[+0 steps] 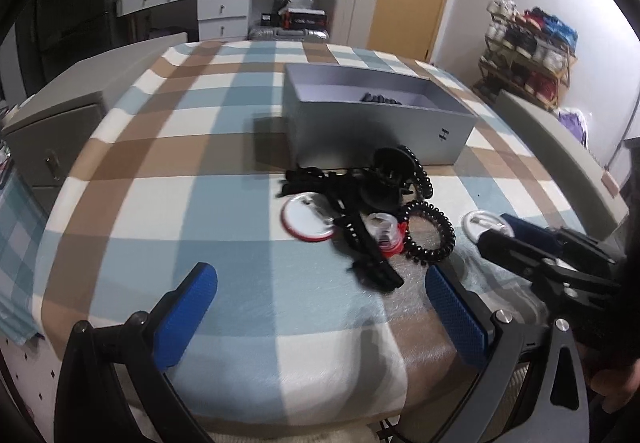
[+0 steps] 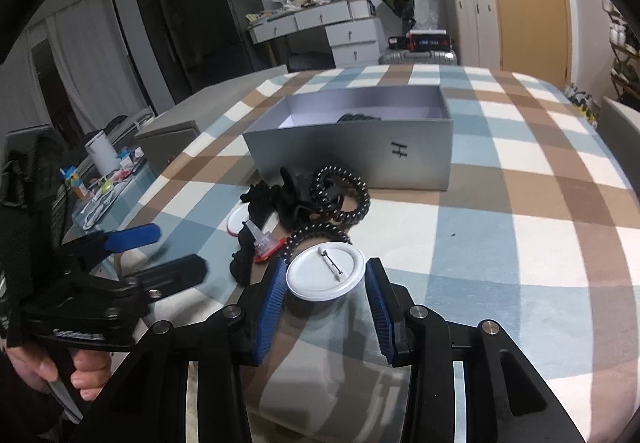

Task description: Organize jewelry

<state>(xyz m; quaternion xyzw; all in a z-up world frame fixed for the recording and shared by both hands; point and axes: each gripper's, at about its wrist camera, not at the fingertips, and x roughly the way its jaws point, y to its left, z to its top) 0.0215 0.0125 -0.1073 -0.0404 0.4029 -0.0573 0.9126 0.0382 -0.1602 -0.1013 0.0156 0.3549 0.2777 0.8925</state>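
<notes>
The white pin badge (image 2: 326,273) is sitting back side up, its pin clasp showing, between the blue pads of the right tool (image 2: 326,283) at lower centre of the right wrist frame; both pads are pressing against its rim, so the tool is partly closed and gripping it. In the left wrist frame the same badge (image 1: 478,223) is appearing at right of centre, at the tip of the right tool (image 1: 496,231). Just above it in the right wrist frame, a pile of accessories is lying on the checked surface (image 2: 520,243): two black coiled hair ties (image 2: 340,195), black hair claws (image 1: 372,255), a red-rimmed badge (image 1: 306,219) and a small clear and red item (image 1: 386,235). Directly beyond the pile, the open grey box (image 2: 352,151) is standing at centre frame, with a dark item (image 1: 380,98) lying inside, too small to identify. The left tool (image 1: 320,307) is hovering over the surface at the bottom of its own frame, its jaws standing wide apart with nothing between them. A hand (image 2: 60,371) is holding its grip at lower left of the right wrist frame.
</notes>
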